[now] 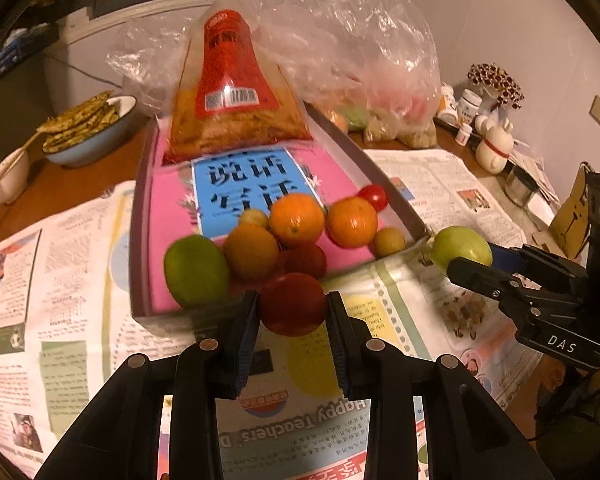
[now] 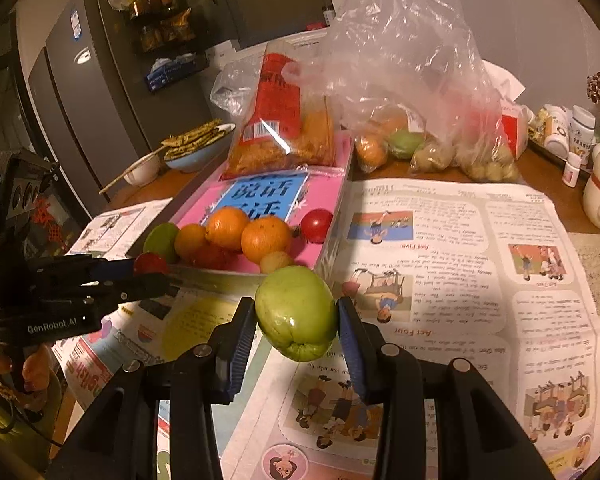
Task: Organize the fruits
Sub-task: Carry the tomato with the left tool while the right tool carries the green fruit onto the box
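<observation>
Just short of the tray's near rim, above newspaper: red tomato (image 1: 293, 303) pinched between the pads of the left gripper (image 1: 293, 312), dark and round, with no long axis to speak of. Directly ahead along the fingers, and touching distance from the fruit: shallow pink-lined tray (image 1: 139, 216), its near end heaped with a green mango (image 1: 196, 270), two oranges (image 1: 297, 219), a smaller orange fruit, small yellow-brown fruits and more tomatoes. Heap packed against the near wall; bare pink lining only farther back, toward the red snack bag (image 1: 236, 92) leaning on the far end.

Off to the right, beyond the tray's near right corner: green guava (image 2: 296, 312) clamped sideways in the right gripper (image 2: 296, 320), stem dimple turned down and toward the lens, jaws closed narrow on its flanks. Seen from the right wrist, tray lying ahead and to the left, newspaper (image 2: 460, 260) ahead and to the right.

Of the two, left gripper plainly nearer the tray, squarely facing its short end; right gripper beside the corner, angled across. Likely a matter of sorting by kind, though unclear from here whether each fruit is bound for the tray or away from it. Behind everything, on the counter (image 2: 540, 164): clear plastic bags (image 2: 412, 92) of further fruit, a blue bowl (image 1: 88, 144) of flatbreads, pill bottles by the wall.
</observation>
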Tool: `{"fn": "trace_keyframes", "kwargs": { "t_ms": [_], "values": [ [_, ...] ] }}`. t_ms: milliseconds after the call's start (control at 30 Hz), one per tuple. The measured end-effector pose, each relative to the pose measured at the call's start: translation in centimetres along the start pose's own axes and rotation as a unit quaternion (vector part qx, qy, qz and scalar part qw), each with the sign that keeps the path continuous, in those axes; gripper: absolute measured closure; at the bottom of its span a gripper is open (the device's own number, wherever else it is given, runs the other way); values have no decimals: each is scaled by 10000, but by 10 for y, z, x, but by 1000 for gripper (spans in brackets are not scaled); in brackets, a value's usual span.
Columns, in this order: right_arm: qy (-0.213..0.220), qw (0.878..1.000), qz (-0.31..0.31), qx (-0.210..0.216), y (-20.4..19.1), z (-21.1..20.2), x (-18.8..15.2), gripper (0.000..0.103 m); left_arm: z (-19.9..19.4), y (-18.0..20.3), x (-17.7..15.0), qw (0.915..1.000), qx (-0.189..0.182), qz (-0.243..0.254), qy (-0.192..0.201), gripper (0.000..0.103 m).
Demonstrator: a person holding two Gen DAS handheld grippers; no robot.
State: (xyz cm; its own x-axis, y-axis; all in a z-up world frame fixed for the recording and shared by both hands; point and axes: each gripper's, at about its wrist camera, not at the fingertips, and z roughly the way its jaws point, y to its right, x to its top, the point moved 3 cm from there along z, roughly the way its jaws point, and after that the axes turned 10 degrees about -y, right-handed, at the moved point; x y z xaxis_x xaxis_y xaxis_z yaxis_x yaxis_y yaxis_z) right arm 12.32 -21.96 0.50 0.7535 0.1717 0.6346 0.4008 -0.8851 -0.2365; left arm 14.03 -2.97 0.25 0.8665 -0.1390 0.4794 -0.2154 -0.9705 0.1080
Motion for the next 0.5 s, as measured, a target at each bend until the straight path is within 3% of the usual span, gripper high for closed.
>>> {"fn": "trace_keyframes", "kwargs": {
  "t_ms": [500],
  "values": [
    [247, 9996, -153, -43, -9, -13, 22, 62, -5, 15, 26, 9997, -74, 168, 190, 69]
  ]
}}
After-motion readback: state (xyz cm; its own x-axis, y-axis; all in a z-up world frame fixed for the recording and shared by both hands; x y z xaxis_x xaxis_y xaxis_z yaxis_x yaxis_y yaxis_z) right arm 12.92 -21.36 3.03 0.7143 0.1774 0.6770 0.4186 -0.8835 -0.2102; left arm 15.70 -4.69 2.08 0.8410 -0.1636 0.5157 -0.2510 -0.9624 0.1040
